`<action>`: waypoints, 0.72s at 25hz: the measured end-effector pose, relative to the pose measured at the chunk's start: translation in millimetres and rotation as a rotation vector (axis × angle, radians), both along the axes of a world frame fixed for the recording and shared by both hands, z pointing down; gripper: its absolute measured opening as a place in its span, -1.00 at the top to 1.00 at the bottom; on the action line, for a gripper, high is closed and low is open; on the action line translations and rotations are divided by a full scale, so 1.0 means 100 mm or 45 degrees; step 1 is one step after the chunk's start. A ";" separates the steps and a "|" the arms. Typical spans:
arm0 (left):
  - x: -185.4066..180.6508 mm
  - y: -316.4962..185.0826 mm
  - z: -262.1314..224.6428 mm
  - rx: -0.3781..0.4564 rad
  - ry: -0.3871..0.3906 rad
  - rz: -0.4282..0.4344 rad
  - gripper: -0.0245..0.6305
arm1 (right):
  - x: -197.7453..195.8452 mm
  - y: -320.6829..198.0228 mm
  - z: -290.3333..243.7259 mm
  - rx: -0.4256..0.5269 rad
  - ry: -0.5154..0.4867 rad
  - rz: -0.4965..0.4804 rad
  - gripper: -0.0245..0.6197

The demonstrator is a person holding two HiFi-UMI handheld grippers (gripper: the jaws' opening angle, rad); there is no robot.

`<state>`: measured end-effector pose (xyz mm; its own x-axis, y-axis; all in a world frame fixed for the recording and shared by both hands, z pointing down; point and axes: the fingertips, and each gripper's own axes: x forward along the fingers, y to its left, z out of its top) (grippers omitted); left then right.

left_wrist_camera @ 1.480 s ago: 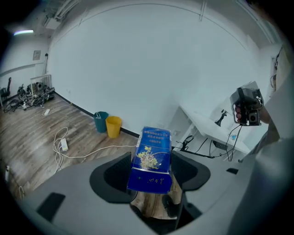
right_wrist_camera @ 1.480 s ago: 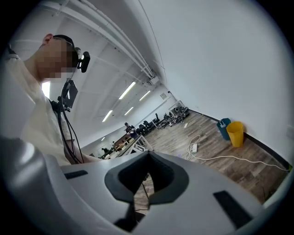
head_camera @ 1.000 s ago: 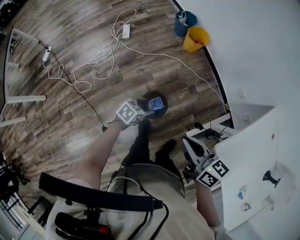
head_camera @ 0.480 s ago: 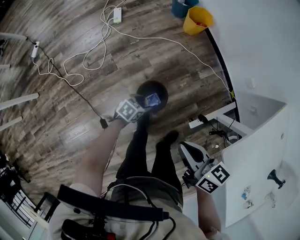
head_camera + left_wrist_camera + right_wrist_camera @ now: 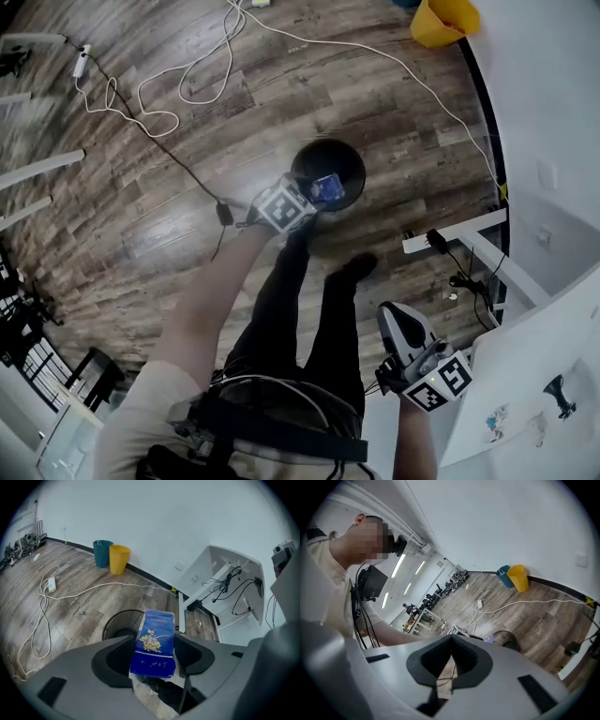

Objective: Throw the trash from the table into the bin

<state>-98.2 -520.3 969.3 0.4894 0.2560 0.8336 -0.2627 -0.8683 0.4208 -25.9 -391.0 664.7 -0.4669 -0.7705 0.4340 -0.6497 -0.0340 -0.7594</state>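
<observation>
No word or number can be read with certainty. The blue packet point(image 5: 153, 641) carries a yellow flower emblem with a line of small yellow print beneath it, and white handwriting-like marks near its lower edge, all too small and blurred to make out. The left marker cube point(image 5: 287, 207) and right marker cube point(image 5: 439, 383) show only black-and-white square code patterns, no letters.
</observation>
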 end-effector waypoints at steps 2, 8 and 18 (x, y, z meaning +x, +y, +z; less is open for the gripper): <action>-0.03 0.00 0.15 0.008 -0.026 0.013 0.07 | -0.02 0.05 0.16 -0.019 -0.026 -0.005 0.90; -0.14 0.04 0.64 0.090 -0.061 0.070 0.07 | -0.12 0.13 0.65 -0.044 -0.076 -0.009 0.90; -0.14 0.09 1.27 0.182 -0.115 0.169 0.07 | -0.25 0.05 1.11 -0.036 -0.131 -0.052 0.90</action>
